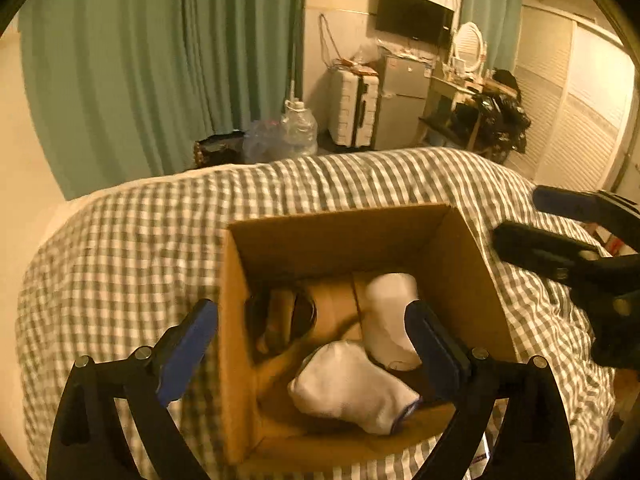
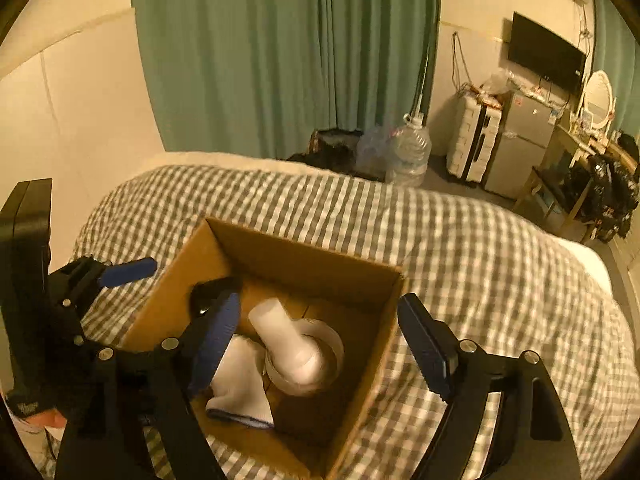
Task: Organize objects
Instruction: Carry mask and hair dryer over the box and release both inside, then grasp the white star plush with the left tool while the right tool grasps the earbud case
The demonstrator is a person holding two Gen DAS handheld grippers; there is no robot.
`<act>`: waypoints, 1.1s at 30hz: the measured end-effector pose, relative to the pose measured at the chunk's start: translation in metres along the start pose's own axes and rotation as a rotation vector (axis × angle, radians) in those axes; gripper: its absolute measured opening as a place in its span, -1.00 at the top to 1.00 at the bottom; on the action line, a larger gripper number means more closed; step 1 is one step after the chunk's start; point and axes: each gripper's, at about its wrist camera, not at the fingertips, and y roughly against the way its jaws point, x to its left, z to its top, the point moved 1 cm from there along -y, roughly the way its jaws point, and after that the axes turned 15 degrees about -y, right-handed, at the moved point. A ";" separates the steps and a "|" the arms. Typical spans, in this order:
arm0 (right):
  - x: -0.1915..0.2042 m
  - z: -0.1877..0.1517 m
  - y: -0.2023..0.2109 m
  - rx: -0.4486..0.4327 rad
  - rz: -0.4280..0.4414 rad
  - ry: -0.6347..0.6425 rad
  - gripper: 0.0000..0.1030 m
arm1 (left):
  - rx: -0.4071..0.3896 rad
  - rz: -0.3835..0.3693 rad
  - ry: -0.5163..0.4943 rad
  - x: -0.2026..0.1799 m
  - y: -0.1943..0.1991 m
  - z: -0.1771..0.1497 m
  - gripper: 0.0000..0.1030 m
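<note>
An open cardboard box (image 1: 460,264) (image 2: 304,264) sits on a checked bed. Inside lie a white sock (image 1: 348,388) (image 2: 240,392), a white bottle (image 1: 390,312) (image 2: 286,340) resting in a clear tape roll (image 2: 320,364), and a dark round object (image 1: 280,316) (image 2: 208,292). My left gripper (image 1: 312,344) is open and empty above the box's near side, one finger outside the left wall. My right gripper (image 2: 316,340) is open and empty over the box, its right finger outside the right wall. It also shows in the left wrist view (image 1: 520,220), and the left gripper shows in the right wrist view (image 2: 176,276).
The checked duvet (image 1: 320,184) (image 2: 480,248) covers the bed around the box. Beyond the bed are green curtains (image 1: 160,60), a water jug (image 1: 298,128) (image 2: 410,152), a white suitcase (image 1: 352,108), a small fridge (image 1: 402,108), a wall TV (image 1: 414,14) and a cluttered desk (image 1: 480,104).
</note>
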 end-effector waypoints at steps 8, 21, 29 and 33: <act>0.005 -0.005 0.078 -0.062 -0.026 0.040 -0.57 | 0.005 0.115 -0.019 0.000 0.063 -0.019 -0.90; 0.012 -0.111 0.155 -0.042 -0.008 0.086 -0.57 | 0.019 0.163 -0.017 -0.034 0.132 -0.122 -0.90; 0.018 -0.196 0.140 0.086 0.029 0.104 -0.57 | 0.068 0.106 -0.005 -0.074 0.136 -0.181 -0.90; 0.016 -0.223 0.132 0.120 0.020 0.088 -0.57 | 0.106 0.076 0.003 -0.087 0.132 -0.202 -0.90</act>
